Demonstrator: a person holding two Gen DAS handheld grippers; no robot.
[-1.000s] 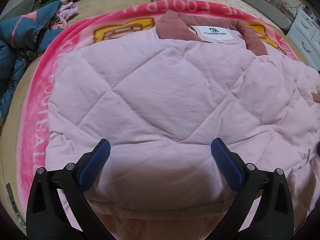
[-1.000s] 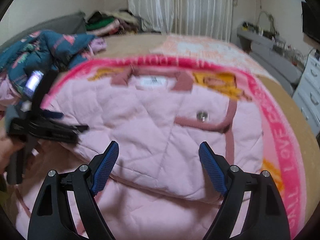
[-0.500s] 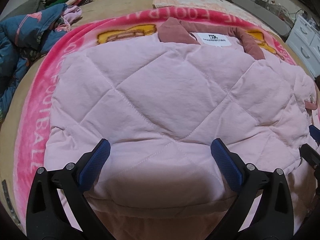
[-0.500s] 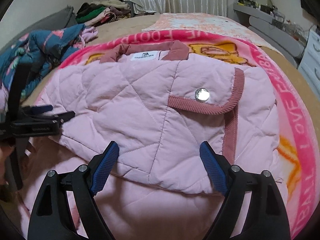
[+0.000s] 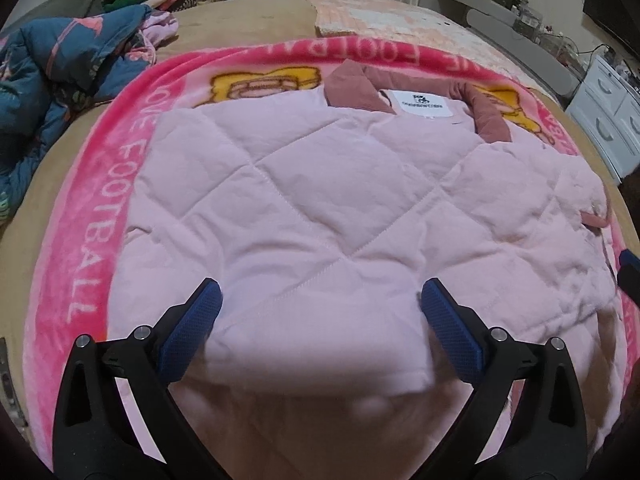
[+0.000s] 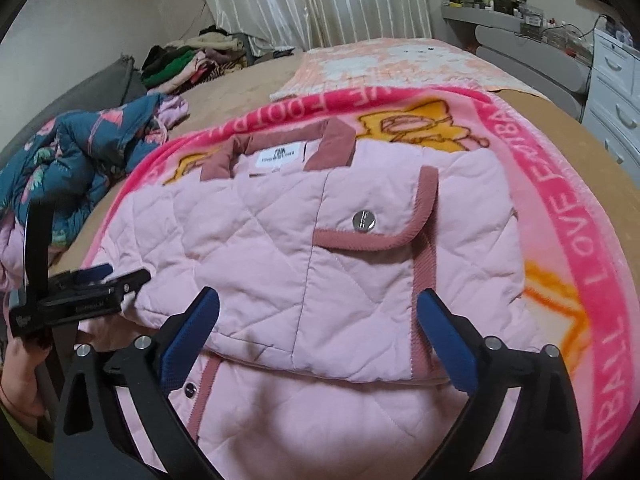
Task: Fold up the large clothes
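A pale pink quilted jacket [image 5: 320, 200] with a dusty-rose collar [image 5: 352, 88] and a white label lies folded on a pink blanket [image 5: 80, 240] on the bed. It also shows in the right wrist view [image 6: 280, 256], with a snap-button pocket flap [image 6: 364, 220] on top. My left gripper [image 5: 320, 312] is open and empty over the jacket's near folded edge. My right gripper [image 6: 318, 316] is open and empty over the near edge by the pocket. The left gripper's fingertips [image 6: 116, 276] also show at the jacket's left side.
A dark blue patterned garment [image 5: 48, 72] lies heaped at the bed's left. More clothes [image 6: 180, 60] are piled at the back by the curtain. A white drawer unit [image 6: 616, 80] and a grey shelf stand on the right. A peach cloth [image 5: 380, 12] lies beyond the blanket.
Both grippers have pulled back and risen slightly from the jacket, staying open. The jacket has not moved.
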